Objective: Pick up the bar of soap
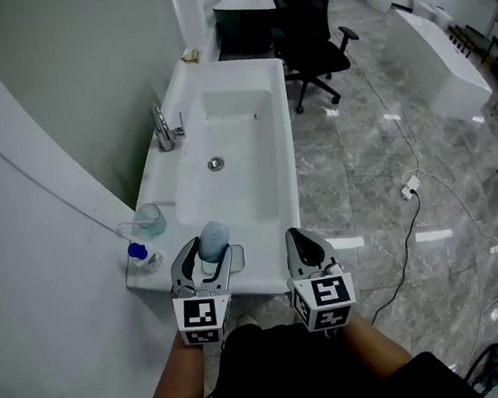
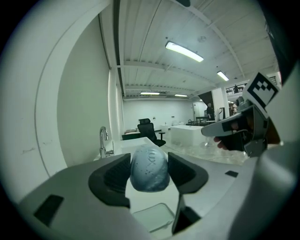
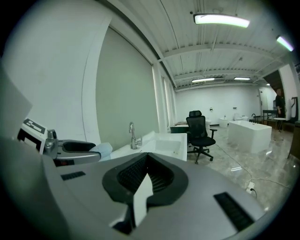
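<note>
Soap, where's it at?

— Btwn the jaws of the left gripper, which pinch it on both sides. Pale blue, oval, speckled, standing on end.

On the counter or off it?

— Over the near-left corner of the counter. The left gripper view shows a clear dish below it w/ a strip of white btwn them, so it looks apart from the dish.

Right gripper?

— Just beside the left one, over the counter's front edge. Jaws pressed together, nothing in them.

What else is nr the soap?

— Cup and a blue-capped bottle at the counter's left edge, both left of the left gripper. Basin runs away from the grippers w/ a drain in the middle and a tap on its left side.

Beyond that?

— Black chair at the far end of the counter. White cable on the grey floor to the right. Forearms show at the bottom of the head view.
</note>
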Demonstrator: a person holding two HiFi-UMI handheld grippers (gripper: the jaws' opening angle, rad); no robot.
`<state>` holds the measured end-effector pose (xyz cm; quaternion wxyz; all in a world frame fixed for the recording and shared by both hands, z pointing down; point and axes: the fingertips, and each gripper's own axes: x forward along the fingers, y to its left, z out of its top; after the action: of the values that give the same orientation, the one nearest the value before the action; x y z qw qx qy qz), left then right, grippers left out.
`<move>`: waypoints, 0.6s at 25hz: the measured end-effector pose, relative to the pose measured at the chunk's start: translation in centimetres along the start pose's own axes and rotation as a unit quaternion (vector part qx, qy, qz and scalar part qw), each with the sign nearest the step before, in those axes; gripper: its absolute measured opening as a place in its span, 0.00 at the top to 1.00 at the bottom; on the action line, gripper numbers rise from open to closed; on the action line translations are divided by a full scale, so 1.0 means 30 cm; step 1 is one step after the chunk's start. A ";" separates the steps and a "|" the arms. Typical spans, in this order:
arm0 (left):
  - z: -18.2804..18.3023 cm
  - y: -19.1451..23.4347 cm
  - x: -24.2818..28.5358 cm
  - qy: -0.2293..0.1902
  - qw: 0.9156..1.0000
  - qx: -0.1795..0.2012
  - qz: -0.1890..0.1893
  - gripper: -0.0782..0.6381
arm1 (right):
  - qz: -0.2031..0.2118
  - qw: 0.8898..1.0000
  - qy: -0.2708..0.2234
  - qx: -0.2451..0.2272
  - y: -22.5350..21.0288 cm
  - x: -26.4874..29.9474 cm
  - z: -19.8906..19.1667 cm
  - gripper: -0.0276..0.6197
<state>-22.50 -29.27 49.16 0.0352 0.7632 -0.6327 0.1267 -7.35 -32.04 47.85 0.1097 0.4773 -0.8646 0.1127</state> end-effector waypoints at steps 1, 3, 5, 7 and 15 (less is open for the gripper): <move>0.007 0.006 -0.007 -0.010 1.000 -0.004 0.007 0.52 | 0.007 1.000 0.000 0.002 0.012 0.002 -0.001 0.95; 0.021 0.015 -0.021 -0.022 1.000 -0.010 0.016 0.52 | 0.025 1.000 0.003 -0.003 0.041 0.005 -0.008 0.95; 0.028 0.020 -0.031 -0.025 0.999 -0.012 0.022 0.52 | 0.037 0.999 0.003 -0.014 0.062 0.000 -0.011 0.95; 0.030 0.019 -0.036 -0.026 0.999 -0.011 0.025 0.52 | 0.040 0.999 0.006 -0.026 0.071 -0.003 -0.014 0.95; 0.041 -0.013 -0.050 -0.027 1.000 0.001 0.015 0.53 | 0.029 0.999 0.013 -0.024 0.057 -0.001 -0.021 0.95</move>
<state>-22.17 -28.01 47.66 0.0158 0.7570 -0.6445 0.1069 -8.74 -30.92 48.28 0.1290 0.4473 -0.8792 0.1017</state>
